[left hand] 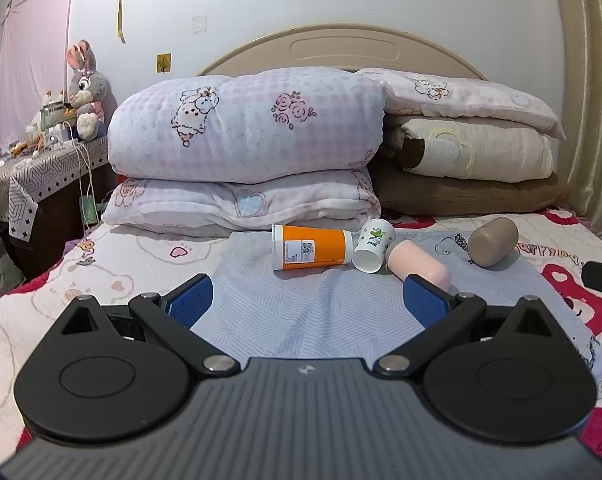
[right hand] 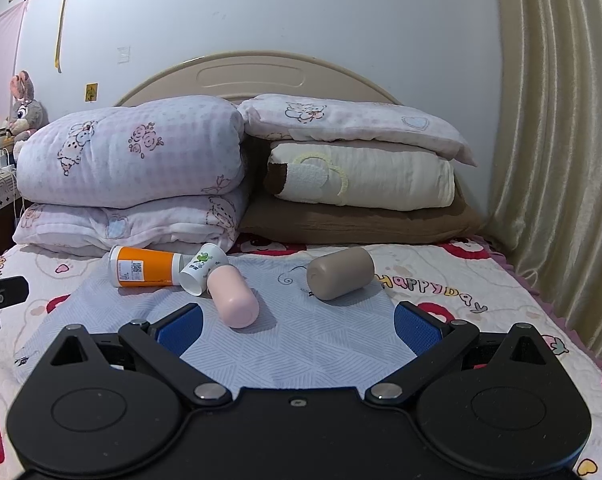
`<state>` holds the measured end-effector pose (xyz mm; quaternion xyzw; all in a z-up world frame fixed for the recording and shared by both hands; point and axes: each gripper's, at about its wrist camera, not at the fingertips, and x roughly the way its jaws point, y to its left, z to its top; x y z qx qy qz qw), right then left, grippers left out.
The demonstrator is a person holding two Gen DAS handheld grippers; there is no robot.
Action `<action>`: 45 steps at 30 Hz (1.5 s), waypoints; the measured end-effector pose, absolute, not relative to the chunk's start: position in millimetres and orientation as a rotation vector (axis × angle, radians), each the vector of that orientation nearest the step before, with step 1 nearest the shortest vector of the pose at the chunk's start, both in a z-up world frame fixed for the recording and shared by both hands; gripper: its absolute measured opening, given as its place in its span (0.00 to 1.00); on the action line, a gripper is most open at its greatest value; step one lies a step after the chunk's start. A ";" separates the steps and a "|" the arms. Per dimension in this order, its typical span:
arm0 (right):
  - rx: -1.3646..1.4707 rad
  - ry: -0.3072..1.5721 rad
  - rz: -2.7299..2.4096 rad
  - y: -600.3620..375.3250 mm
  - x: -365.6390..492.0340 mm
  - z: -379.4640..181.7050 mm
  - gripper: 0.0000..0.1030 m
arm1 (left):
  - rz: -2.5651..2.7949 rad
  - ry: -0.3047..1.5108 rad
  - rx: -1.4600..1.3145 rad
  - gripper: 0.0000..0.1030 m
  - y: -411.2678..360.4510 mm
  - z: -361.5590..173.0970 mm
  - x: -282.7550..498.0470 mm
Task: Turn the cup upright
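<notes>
Several cups lie on their sides on a pale blue cloth (left hand: 313, 312) on the bed. An orange paper cup (left hand: 313, 247) lies at the left, a small white printed cup (left hand: 373, 245) beside it, then a pink cup (left hand: 419, 266) and a brown cup (left hand: 493, 241) at the right. They show in the right wrist view too: orange cup (right hand: 145, 267), white cup (right hand: 202, 269), pink cup (right hand: 233, 298), brown cup (right hand: 339, 273). My left gripper (left hand: 307, 300) is open and empty, short of the cups. My right gripper (right hand: 297, 326) is open and empty, short of the pink and brown cups.
Stacked folded quilts and pillows (left hand: 245, 140) stand behind the cups against the headboard (left hand: 341, 46). A curtain (right hand: 557, 120) hangs at the right. A cluttered side table (left hand: 33, 164) with a plush rabbit (left hand: 86, 88) stands at the left.
</notes>
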<state>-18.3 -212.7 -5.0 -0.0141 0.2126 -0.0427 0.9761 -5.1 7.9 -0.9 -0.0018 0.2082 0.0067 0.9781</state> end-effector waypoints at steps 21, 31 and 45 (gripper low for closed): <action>-0.006 0.405 0.171 -236.7 19.9 32.9 1.00 | -0.105 0.584 0.022 1.00 -9.7 30.9 59.9; -0.034 0.477 0.410 -227.6 110.3 -20.4 1.00 | -0.120 0.565 -0.001 1.00 -45.2 -0.8 147.6; -0.081 0.647 0.449 -217.5 217.2 -118.4 0.95 | -0.235 0.702 -0.210 0.98 -52.2 -91.9 248.4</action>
